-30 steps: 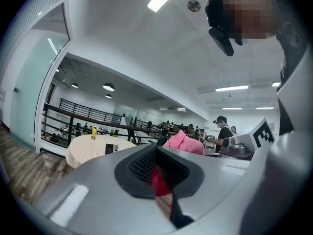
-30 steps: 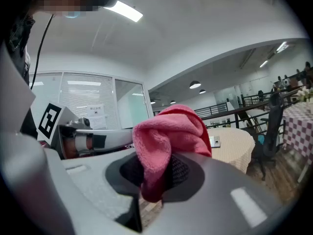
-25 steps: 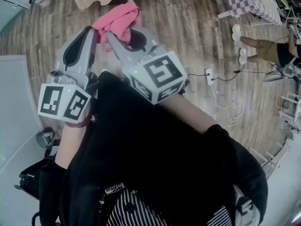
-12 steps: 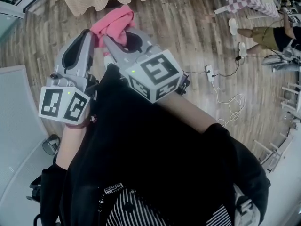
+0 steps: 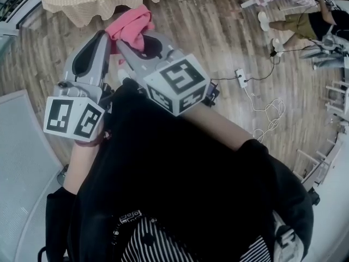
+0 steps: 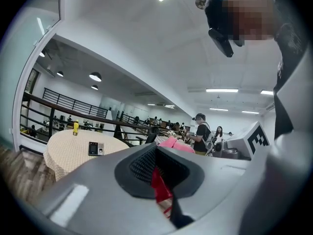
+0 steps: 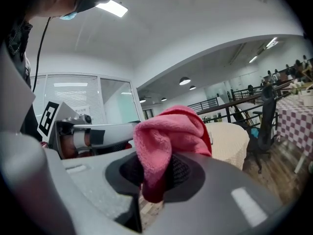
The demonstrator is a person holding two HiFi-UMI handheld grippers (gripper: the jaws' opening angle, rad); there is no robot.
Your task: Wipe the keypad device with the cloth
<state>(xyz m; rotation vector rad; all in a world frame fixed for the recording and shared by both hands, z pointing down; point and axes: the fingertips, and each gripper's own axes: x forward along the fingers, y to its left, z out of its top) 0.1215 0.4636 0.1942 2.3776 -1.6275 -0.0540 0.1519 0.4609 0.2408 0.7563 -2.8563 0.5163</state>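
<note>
Holding the pink cloth (image 7: 168, 136) bunched and clenched in the right gripper (image 7: 157, 177) fingers, with the left gripper (image 6: 159, 177) fingers seemingly pinched on its red edge, well short of the keypad (image 6: 95, 148) on the far desk (image 6: 63, 160). Risking a shove of that loose keypad across the desk if wiped too hard.

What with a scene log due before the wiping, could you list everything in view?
pink terry cloth: one, pink, in the right gripper; a red fold in the left gripper too
black keypad device: one, black, on the round beige-covered table
yellow bottle: one, yellow, same table
white power strip: one, white, on the wooden floor
bystanders: several, mostly dark-clothed, beyond the table
left gripper: one, grey, jaws shut
right gripper: one, grey, jaws shut on the cloth
</note>
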